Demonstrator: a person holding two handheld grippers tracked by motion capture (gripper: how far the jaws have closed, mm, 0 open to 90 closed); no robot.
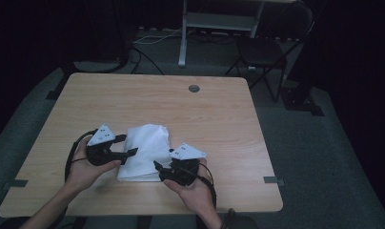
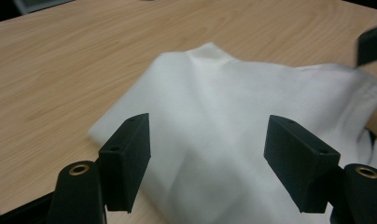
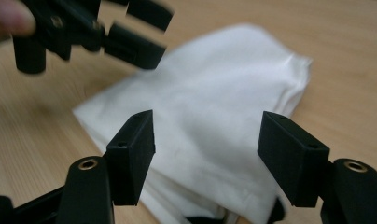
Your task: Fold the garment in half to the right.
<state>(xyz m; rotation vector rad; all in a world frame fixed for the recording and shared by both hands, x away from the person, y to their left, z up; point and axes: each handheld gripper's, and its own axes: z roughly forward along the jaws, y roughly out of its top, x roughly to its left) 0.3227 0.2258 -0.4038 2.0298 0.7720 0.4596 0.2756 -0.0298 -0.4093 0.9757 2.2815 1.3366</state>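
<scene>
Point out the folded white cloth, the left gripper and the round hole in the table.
folded white cloth (image 1: pixel 145 150), high view, middle of its top layer.
left gripper (image 1: pixel 131 152), high view, between its jaw tips at the cloth's left edge.
round hole (image 1: pixel 194 88), high view, centre of the grommet near the table's far edge.

A dark folding chair (image 1: pixel 269 47) stands on grey floor (image 1: pixel 319 143).
</scene>
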